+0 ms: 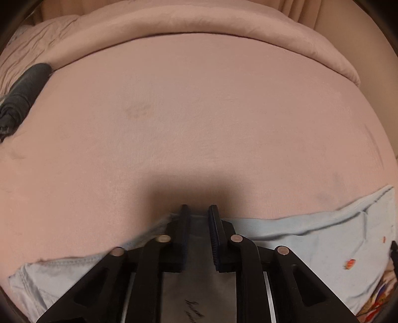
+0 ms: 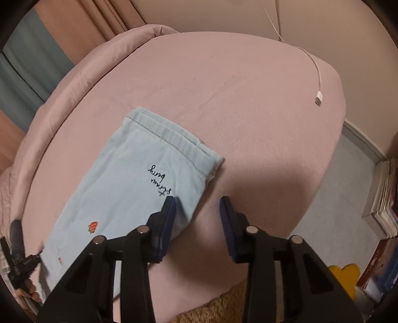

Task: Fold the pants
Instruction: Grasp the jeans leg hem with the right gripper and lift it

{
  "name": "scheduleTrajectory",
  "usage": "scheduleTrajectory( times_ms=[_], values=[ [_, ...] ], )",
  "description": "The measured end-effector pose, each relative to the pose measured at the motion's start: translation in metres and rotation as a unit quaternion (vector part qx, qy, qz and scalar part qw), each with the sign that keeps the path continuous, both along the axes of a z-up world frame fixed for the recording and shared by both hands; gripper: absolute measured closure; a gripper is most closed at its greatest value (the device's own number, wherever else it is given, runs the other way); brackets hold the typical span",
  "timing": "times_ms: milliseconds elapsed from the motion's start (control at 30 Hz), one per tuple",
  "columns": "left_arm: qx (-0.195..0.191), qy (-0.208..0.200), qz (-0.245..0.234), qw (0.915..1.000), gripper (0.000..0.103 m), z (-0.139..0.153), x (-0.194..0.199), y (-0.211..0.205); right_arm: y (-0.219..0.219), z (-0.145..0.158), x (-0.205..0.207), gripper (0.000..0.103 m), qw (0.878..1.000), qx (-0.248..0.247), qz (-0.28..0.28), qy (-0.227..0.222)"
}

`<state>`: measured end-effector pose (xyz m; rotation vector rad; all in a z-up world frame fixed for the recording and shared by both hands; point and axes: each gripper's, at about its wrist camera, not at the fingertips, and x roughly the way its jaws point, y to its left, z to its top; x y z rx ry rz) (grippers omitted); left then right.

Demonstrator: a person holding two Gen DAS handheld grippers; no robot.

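While the left claw (image 1: 199, 208) points down at the bed with its fingers close together but a narrow gap between them, the far edge of the light blue pants (image 1: 311, 238) lies under its tips; whether the pads pinch the cloth cannot be told. The right claw (image 2: 197, 200) stands apart, its left finger (image 2: 166, 223) over the near edge of the pants (image 2: 129, 183), its right finger over bare pink sheet (image 2: 248, 99), nothing pressed between them. In the right wrist view the pants lie flat on the bed as a folded strip, waistband (image 2: 171, 141) at the far end, black script and a small strawberry patch (image 2: 92, 226) on top. A white cable (image 2: 318, 97) rests on the sheet well apart, to the far right. A dark garment (image 1: 22, 97) lies at the bed's far left in the left wrist view, beside the rolled pink duvet (image 1: 199, 22). Stacked books (image 2: 383, 198) stand on the floor.
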<state>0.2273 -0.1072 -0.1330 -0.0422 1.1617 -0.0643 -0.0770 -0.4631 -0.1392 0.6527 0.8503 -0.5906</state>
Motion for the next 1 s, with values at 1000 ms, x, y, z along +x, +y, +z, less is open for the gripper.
scheduleTrajectory(
  times_ms=[1000],
  values=[
    [-0.11,0.064,-0.211,0.9692,0.085,-0.007,-0.117,-0.152,-0.009,-0.003,0.025,0.049,0.999,-0.019,0.016,0.025]
  ],
)
